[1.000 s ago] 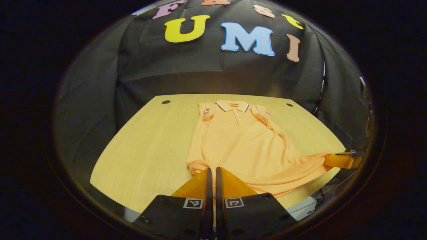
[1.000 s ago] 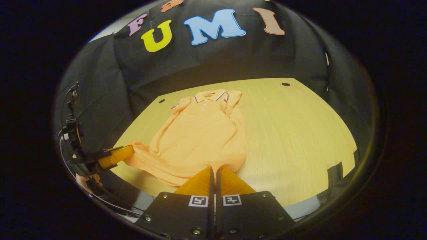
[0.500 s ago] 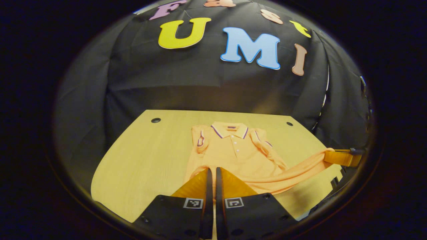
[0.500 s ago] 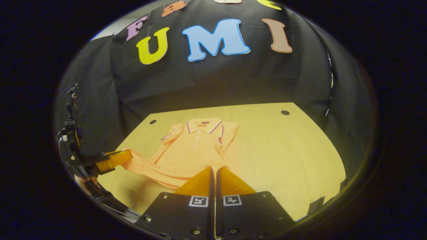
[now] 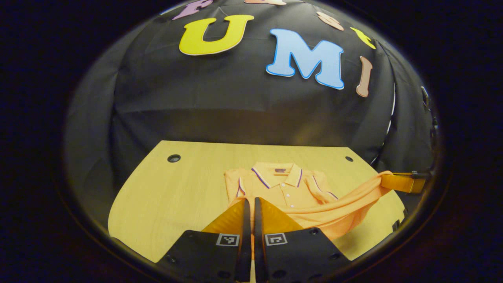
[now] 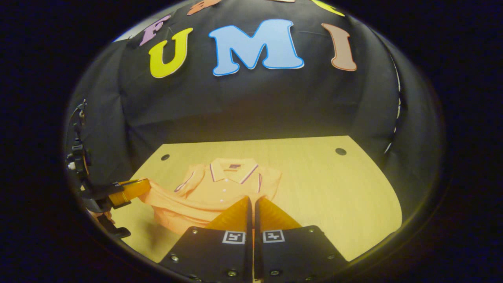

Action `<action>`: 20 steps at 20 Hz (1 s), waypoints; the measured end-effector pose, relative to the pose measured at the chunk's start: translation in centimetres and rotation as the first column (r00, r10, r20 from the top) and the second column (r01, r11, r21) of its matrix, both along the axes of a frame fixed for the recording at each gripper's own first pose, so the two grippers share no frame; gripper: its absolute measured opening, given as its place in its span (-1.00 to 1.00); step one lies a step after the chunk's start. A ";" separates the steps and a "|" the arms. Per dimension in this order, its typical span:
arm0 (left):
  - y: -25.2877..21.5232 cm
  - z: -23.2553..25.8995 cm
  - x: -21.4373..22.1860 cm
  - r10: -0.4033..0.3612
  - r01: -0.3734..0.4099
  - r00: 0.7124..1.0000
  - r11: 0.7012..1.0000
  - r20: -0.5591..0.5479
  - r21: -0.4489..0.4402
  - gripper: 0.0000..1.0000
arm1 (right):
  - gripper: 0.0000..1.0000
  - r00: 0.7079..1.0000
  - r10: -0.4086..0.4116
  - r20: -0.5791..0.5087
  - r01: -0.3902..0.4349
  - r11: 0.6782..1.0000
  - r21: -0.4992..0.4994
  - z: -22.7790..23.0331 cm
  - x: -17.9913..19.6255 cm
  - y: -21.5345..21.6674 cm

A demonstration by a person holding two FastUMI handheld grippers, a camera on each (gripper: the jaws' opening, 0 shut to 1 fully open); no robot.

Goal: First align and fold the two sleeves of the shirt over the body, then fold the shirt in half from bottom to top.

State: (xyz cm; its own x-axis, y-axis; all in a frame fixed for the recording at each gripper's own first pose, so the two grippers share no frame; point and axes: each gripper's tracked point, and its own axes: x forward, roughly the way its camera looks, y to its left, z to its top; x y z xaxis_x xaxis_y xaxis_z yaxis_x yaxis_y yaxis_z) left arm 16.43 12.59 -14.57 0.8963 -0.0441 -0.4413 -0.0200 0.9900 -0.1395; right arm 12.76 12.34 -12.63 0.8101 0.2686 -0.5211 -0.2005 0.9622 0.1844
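left tool (image 5: 249, 202) and right tool (image 6: 251, 201) each pinch the shirt (image 5: 289, 188) hem, lifted; collar points at the far wall, bench (image 5: 177, 188) beneath.

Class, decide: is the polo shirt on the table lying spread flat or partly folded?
Partly folded: the orange polo shirt's hem is lifted toward the collar by both grippers; sleeves are tucked in.

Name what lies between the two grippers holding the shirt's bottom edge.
A raised band of the shirt's hem spans from the left gripper to the right gripper, seen in the left gripper view.
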 end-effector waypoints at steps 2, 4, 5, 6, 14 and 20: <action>0.7 -0.1 2.4 0.011 -0.011 1.000 1.000 0.012 -0.015 -0.80 | -0.96 1.000 -0.006 0.008 0.006 1.000 -0.014 0.0 2.3 0.7; 1.2 -0.4 4.7 0.024 -0.023 0.999 0.999 0.033 -0.026 -0.80 | -0.96 1.000 -0.017 0.019 0.018 0.999 -0.029 -0.3 4.5 1.2; 1.7 -0.6 5.8 0.029 -0.028 0.999 0.999 0.040 -0.025 -0.81 | -0.96 1.000 -0.022 0.023 0.022 0.999 -0.032 -0.3 5.5 1.6; 2.0 -0.8 6.9 0.032 -0.030 0.998 0.999 0.048 -0.027 -0.81 | -0.96 0.999 -0.028 0.028 0.029 0.999 -0.037 -0.4 6.4 1.8; 2.7 -1.8 13.5 0.064 -0.056 0.989 0.996 0.133 -0.064 -0.81 | -0.96 0.990 -0.097 0.099 0.104 0.993 -0.060 -1.7 13.6 2.5; 3.8 -3.3 16.9 0.101 -0.097 0.975 0.995 0.197 -0.028 -0.82 | -0.96 0.986 -0.109 0.130 0.124 0.986 -0.108 -4.5 16.9 3.0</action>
State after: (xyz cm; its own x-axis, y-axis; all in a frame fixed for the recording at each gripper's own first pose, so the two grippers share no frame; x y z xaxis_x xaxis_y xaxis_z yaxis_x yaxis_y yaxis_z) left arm 33.34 16.43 -17.84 0.9660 0.0432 -0.2551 -0.0883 0.9818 -0.1679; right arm 29.66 15.38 -17.12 0.8920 0.1128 -0.4377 -0.1001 0.9936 0.0519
